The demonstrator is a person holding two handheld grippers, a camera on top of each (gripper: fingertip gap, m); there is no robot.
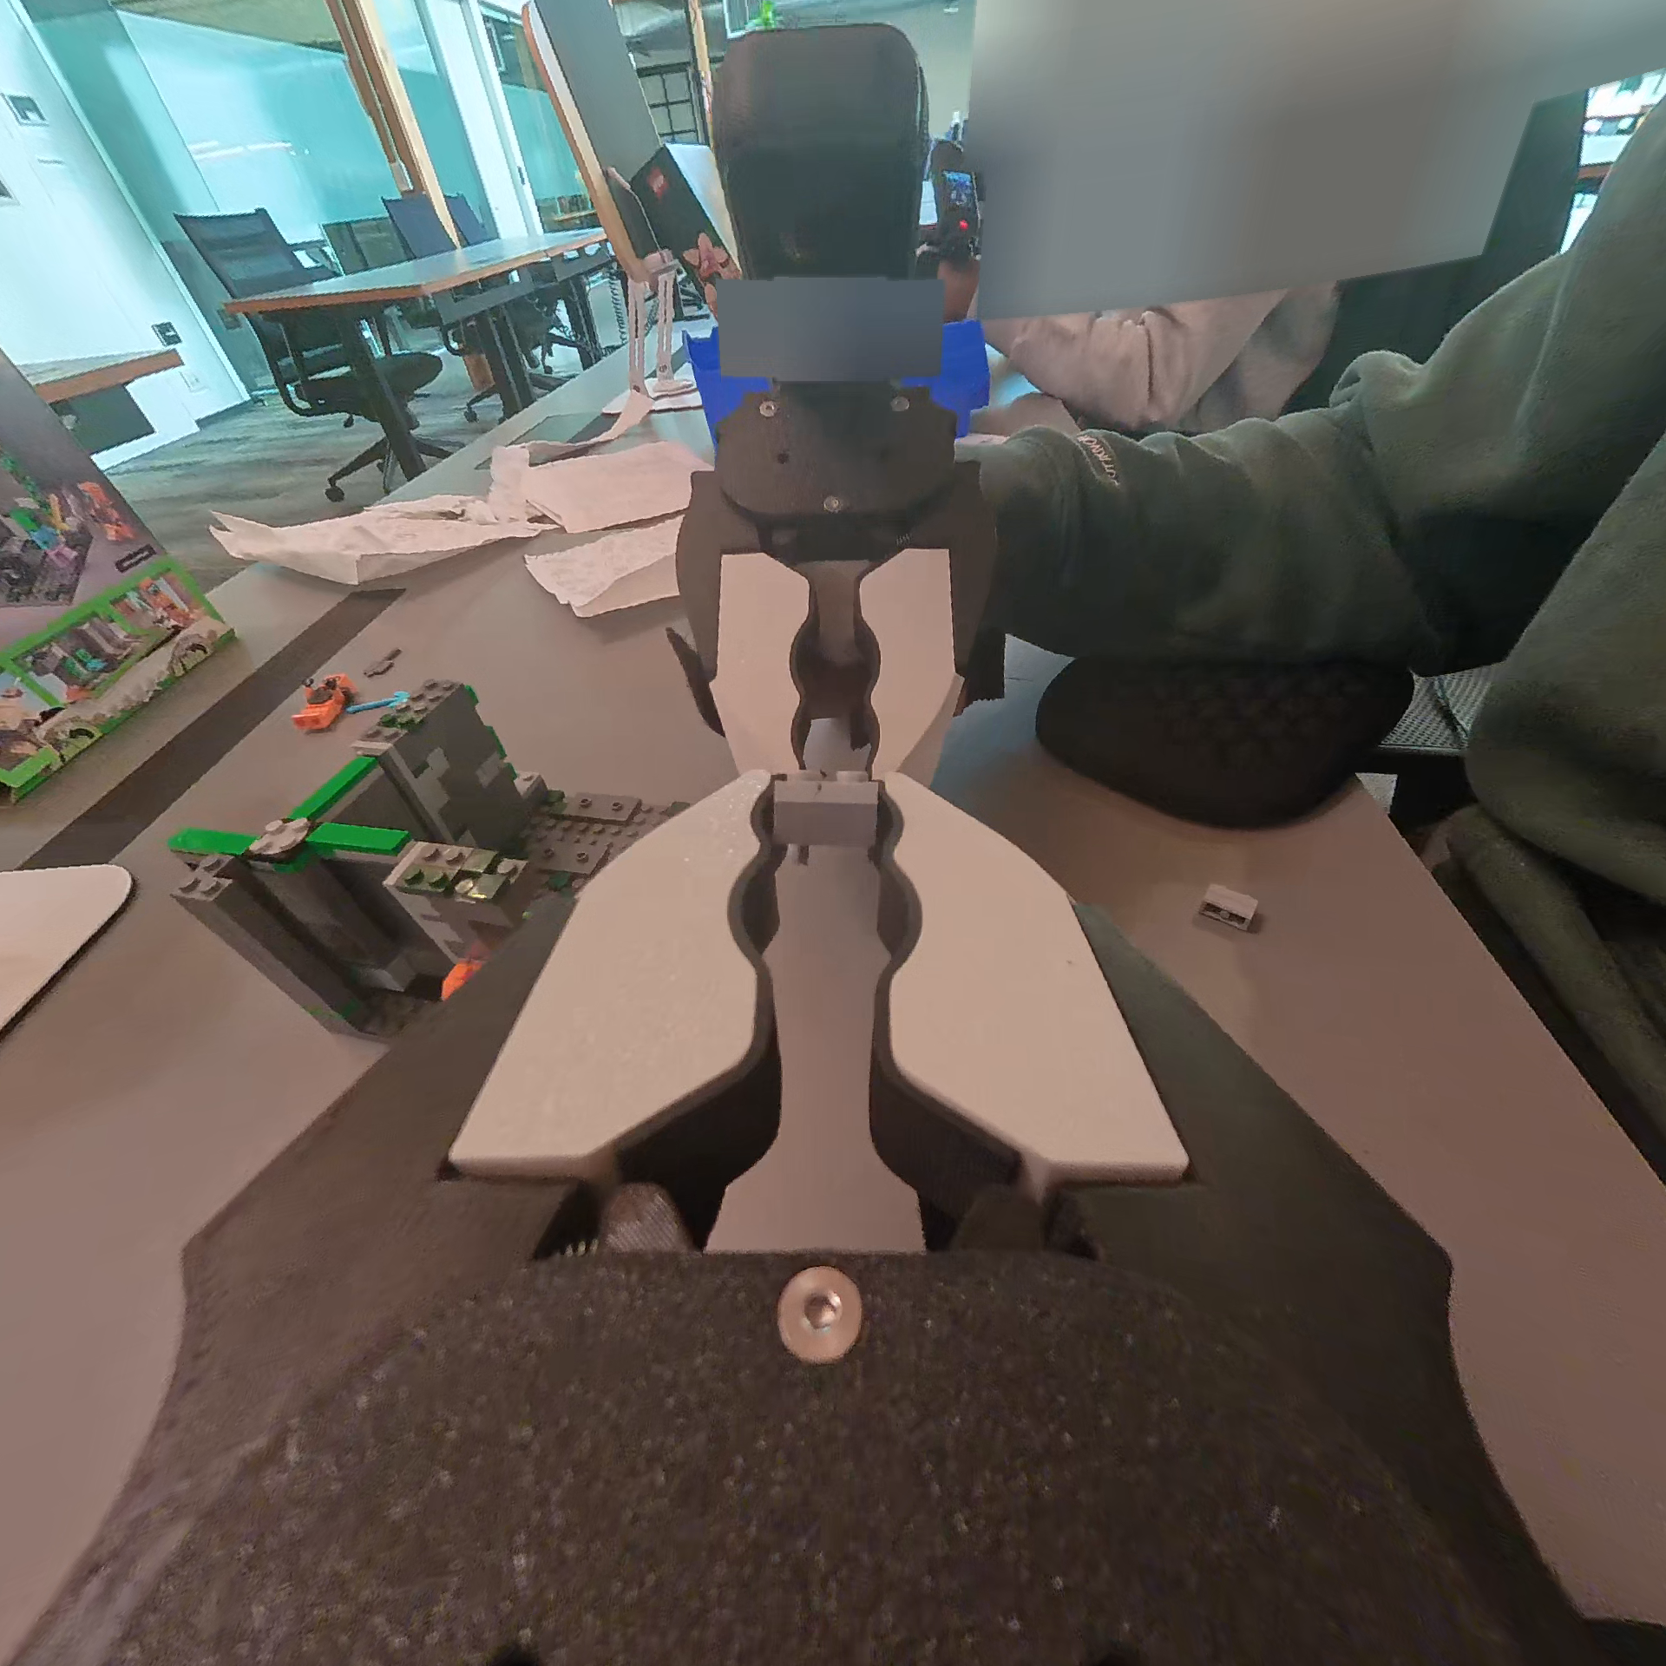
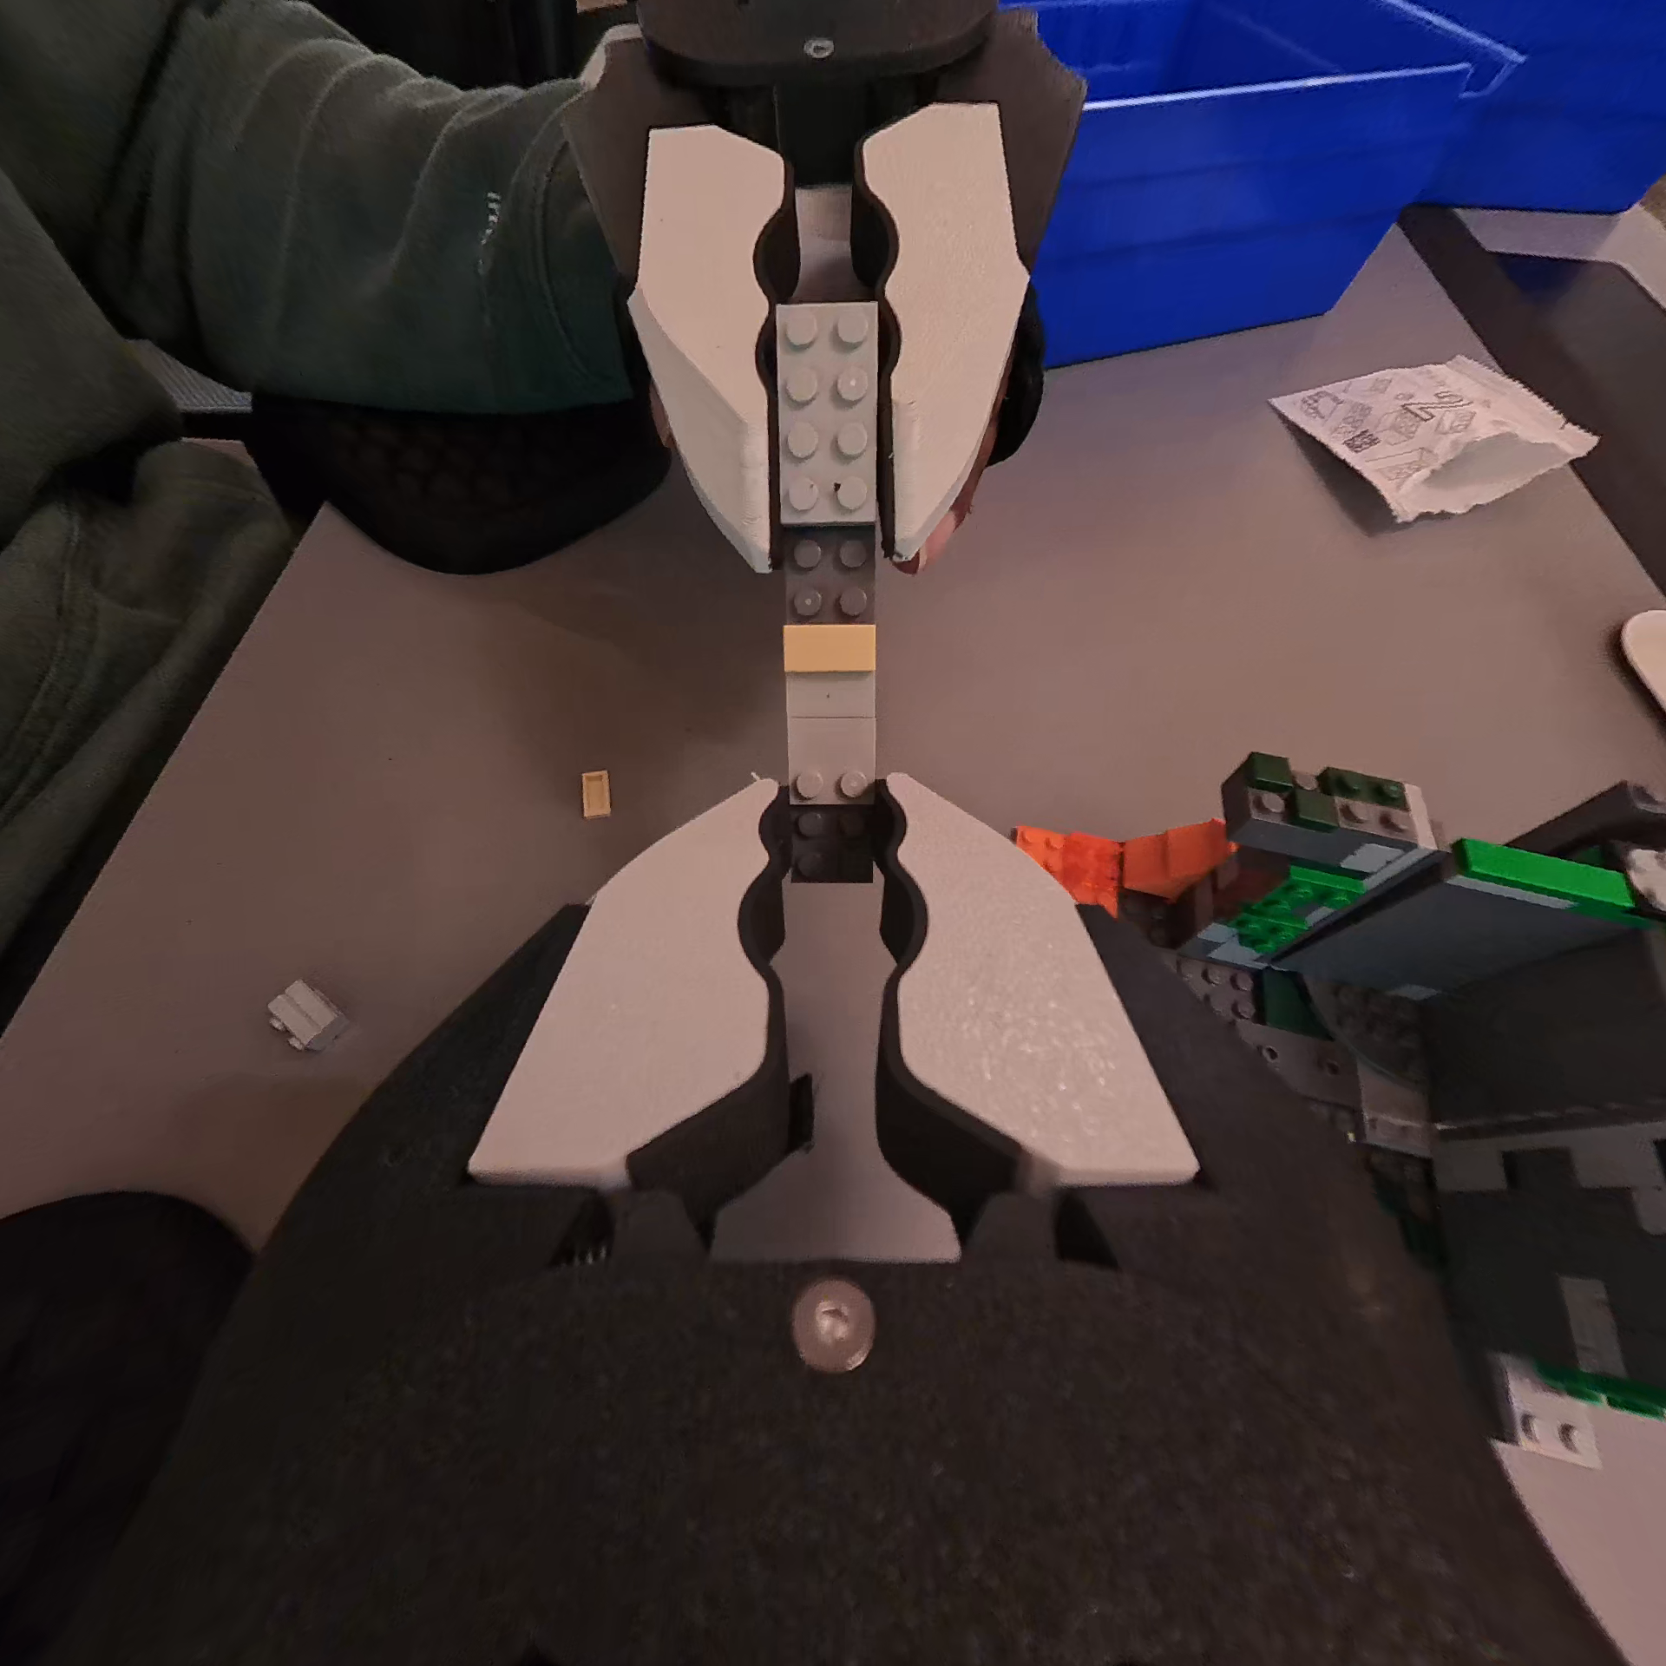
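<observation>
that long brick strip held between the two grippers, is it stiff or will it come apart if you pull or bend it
The brick strip looks rigid along each piece, but it is several short bricks and plates joined, so it would likely split at a seam if bent. The right gripper and left gripper clamp opposite ends, so twisting them apart probably pops a joint. It seems light, and the smooth tan tile offers little grip.

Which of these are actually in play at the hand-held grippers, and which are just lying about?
In play:
- brick strip
- left hand-held gripper
- right hand-held gripper

Lying about:
- brick model
- tan tile
- loose grey piece
- blue bin
- paper bag
</observation>
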